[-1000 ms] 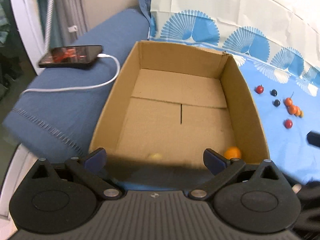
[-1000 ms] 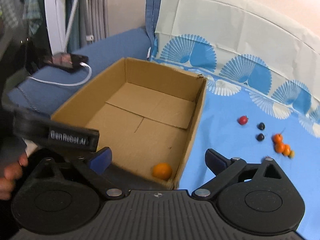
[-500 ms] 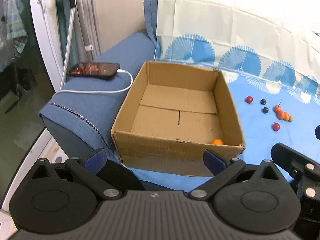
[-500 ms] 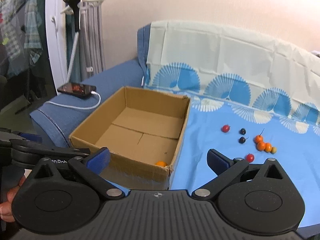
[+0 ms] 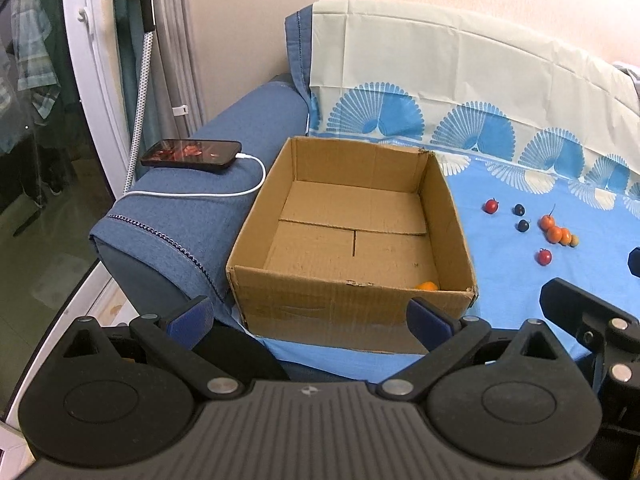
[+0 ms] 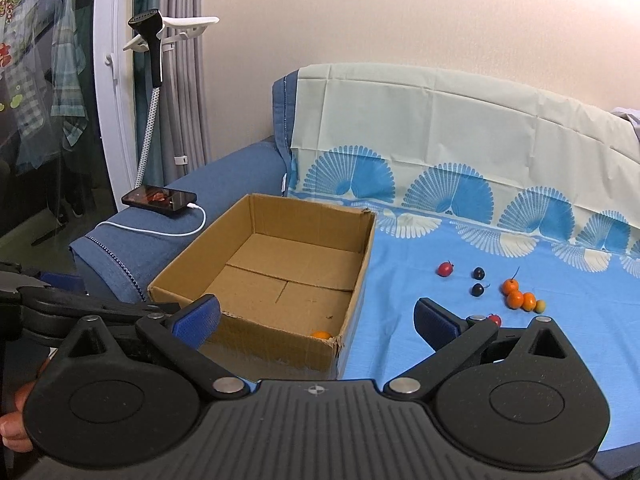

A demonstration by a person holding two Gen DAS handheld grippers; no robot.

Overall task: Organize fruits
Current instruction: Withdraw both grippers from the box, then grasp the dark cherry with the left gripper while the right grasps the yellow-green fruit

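An open cardboard box [image 5: 352,300] [image 6: 256,334] stands on the blue cloth, with one orange fruit [image 5: 426,286] [image 6: 321,335] in its near right corner. To its right lie small fruits: a red one [image 5: 491,206] [image 6: 445,269], two dark ones [image 5: 519,210] [image 6: 479,273], an orange cluster [image 5: 556,232] [image 6: 520,298] and another red one [image 5: 544,256]. My left gripper [image 5: 308,318] is open and empty, held back in front of the box. My right gripper [image 6: 316,320] is open and empty, also held back from the box.
A phone [image 5: 192,153] [image 6: 159,199] with a white charging cable lies on the blue sofa arm left of the box. A garment steamer [image 6: 150,52] and curtains stand at the far left. A patterned cloth [image 6: 460,136] covers the sofa back.
Both grippers have pulled back and up from the box, so the whole box and sofa now show. The orange fruit stays in the box.
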